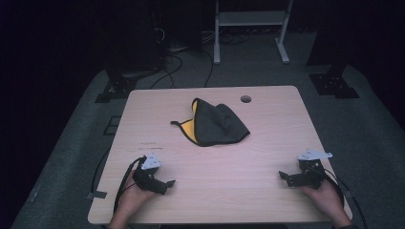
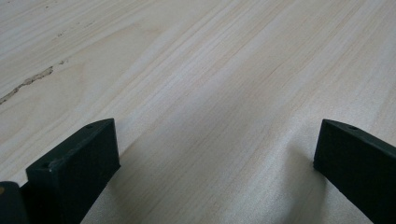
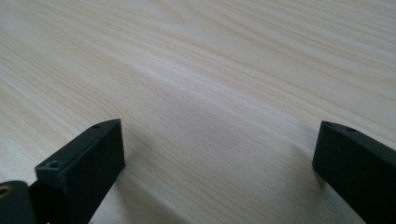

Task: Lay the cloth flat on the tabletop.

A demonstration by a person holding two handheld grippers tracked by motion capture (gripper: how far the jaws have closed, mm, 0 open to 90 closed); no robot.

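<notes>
two grippers rest near the table's [image 1: 267, 191] front corners, left gripper [image 1: 165, 183] and right gripper [image 1: 285, 177], jaws wide, holding nothing. dark cloth [image 1: 217, 125] with yellow lining lies crumpled toward the back edge, long axis running left-right.

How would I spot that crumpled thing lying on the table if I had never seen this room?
Start at the pale wooden table and look toward its far half, just left of the small round hole. There lies a bunched dark grey cloth. Its bright yellow lining along the left edge marks it out.
</notes>
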